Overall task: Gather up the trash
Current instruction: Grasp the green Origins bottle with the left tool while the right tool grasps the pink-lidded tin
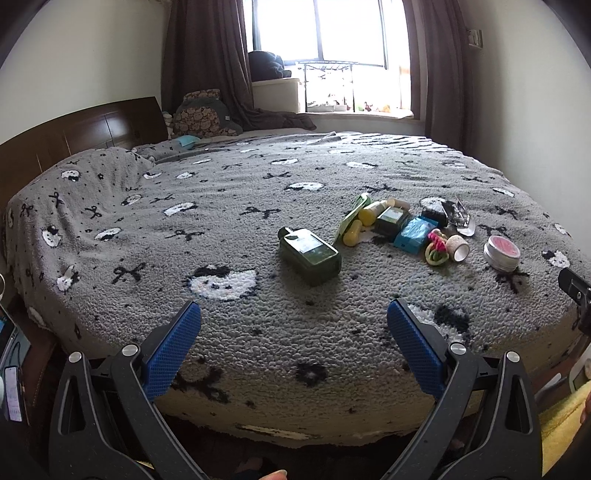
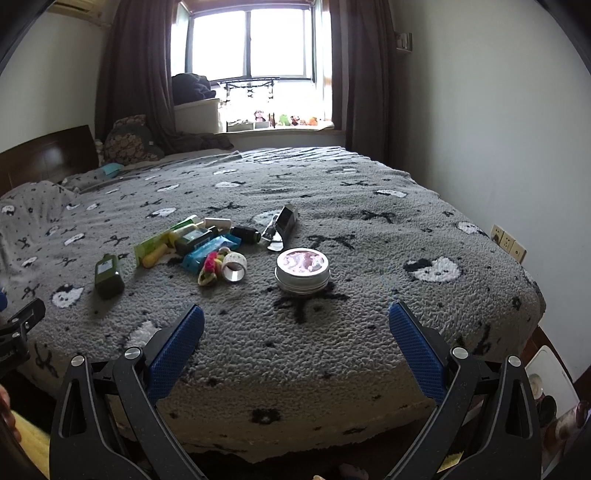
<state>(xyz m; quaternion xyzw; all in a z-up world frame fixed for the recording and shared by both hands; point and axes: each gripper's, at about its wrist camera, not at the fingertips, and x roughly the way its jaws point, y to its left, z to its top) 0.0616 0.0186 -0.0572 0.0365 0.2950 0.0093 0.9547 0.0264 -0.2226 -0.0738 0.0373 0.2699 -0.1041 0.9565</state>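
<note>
On the bed [image 1: 258,325], a grey fleece blanket [image 2: 369,206] with black bows and white cat faces is spread, and a cluster of small items is laid out on it.

Items recorded, left wrist view:
- Dark green bottle [image 1: 310,255], lying flat, set apart at the left of the cluster.
- Green sachet [image 1: 354,213] and two yellow bottles [image 1: 370,213], packed together behind it.
- Smaller dark green bottle [image 1: 392,221], touching a blue packet [image 1: 414,234].
- Pink and green hair tie [image 1: 436,246], just beside a roll of tape [image 1: 458,247].
- Round tin [image 1: 501,253] with a pink top, at the right end.
- Crumpled clear wrapper [image 1: 460,216], behind the tape, with a small black object [image 1: 435,215] just beside it.

Items recorded, right wrist view:
- Round tin [image 2: 302,270], nearest, upright, straight ahead of the claw.
- Roll of tape [image 2: 235,266], to its left.
- Clear wrapper [image 2: 280,226], behind the tin.
- Dark green bottle [image 2: 108,275], far left.

Left claw [image 1: 294,317]: held wide open over the near edge of the bed, nothing gripped; the large green bottle is ahead of it, well apart.

Right claw [image 2: 296,319]: held wide open, nothing gripped, short of the tin.

Background: wooden headboard [image 1: 74,136], curtained window [image 1: 325,33], patterned cushion [image 1: 203,114].
</note>
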